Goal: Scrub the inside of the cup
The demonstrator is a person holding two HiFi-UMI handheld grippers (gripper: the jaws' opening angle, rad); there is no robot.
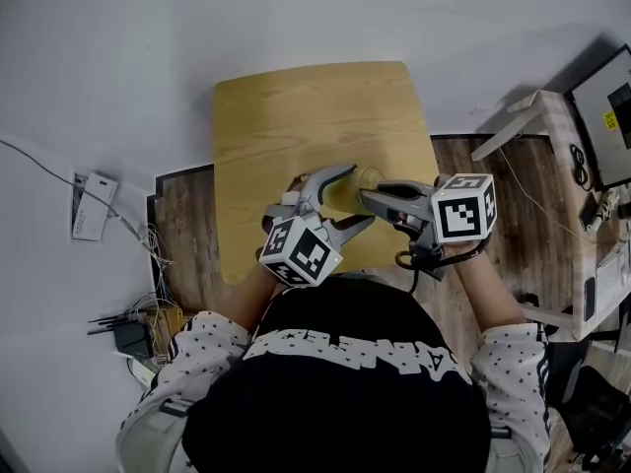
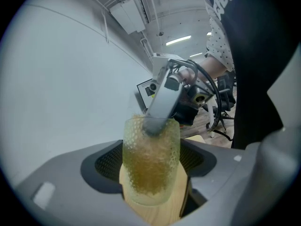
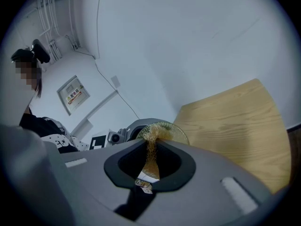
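- Cup (image 2: 151, 168): a translucent tumbler with a dimpled, honeycomb-like wall. It is clamped between the wide-set jaws of the left gripper (image 1: 361, 193) and held tilted over the desk (image 1: 296, 116).
- Scrubber (image 3: 151, 147): a golden, fibrous wad, pinched between the closed jaws of the right gripper (image 2: 154, 124). Its loose end reaches into the cup's mouth.
- Desk: pale wood with visible grain, a flat top and rounded corners.
- Left gripper view only: the yellow fibres show through the cup wall and fill most of the inside. The right gripper's grey tip sits at the rim.
- Right gripper view only: a small printed tag hangs from the scrubber at the jaws. The round cup mouth lies just beyond them.
- Head view only: the two grippers meet over the near half of the desk, each carrying a marker cube (image 1: 463, 208).
- Surroundings: dark plank floor (image 1: 187, 225), and tangled cables (image 1: 148, 239) to the person's left. The person's head and shoulders hide the desk's near edge.
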